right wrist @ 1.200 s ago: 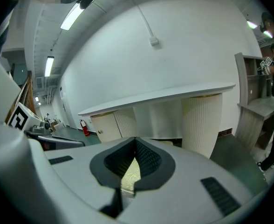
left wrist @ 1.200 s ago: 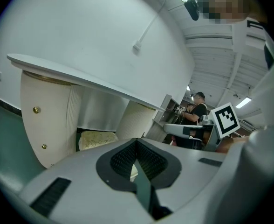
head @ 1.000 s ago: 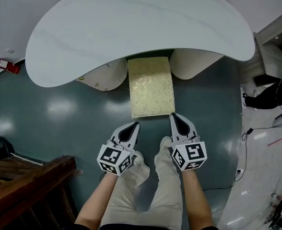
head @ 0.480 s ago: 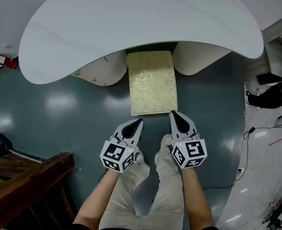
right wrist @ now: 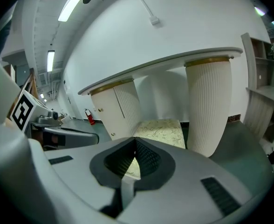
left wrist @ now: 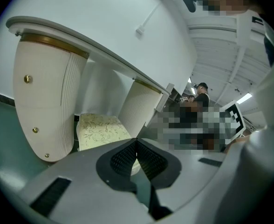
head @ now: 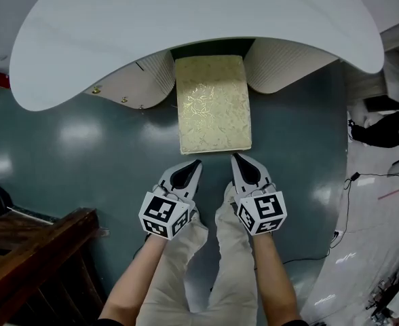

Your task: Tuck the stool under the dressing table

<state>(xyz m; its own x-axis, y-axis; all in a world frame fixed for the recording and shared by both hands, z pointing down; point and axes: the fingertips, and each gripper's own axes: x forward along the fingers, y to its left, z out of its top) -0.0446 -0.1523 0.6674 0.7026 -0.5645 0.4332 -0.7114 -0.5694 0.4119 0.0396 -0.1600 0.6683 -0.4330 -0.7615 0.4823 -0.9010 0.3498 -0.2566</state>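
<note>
Stool (head: 213, 107), cream cushion with a gold leaf pattern, stands on the dark green floor (head: 84, 155) at the middle of the dressing table (head: 186, 26); its far end lies under the front edge of the white curved top, its near end projects out from that edge toward the person. Left of the stool, a dark wooden piece (head: 36, 250) fills the lower left corner of the head view, well apart from the table; the left pedestal (head: 142, 80), fluted and set with small gold knobs, stands just beside the stool's left side. Left gripper (head: 197, 163), jaws closed tip to tip with nothing between them, points at the near left corner of the stool, just short of it; its marker cube (head: 163, 216) sits above the person's beige trousers (head: 213, 270). Right gripper (head: 235, 157), jaws likewise pressed together and empty, lies at the near right corner of the stool; whether the tip touches the cushion edge cannot be told. Right pedestal (head: 288, 60), fluted, stands just beside the stool's right side.
</note>
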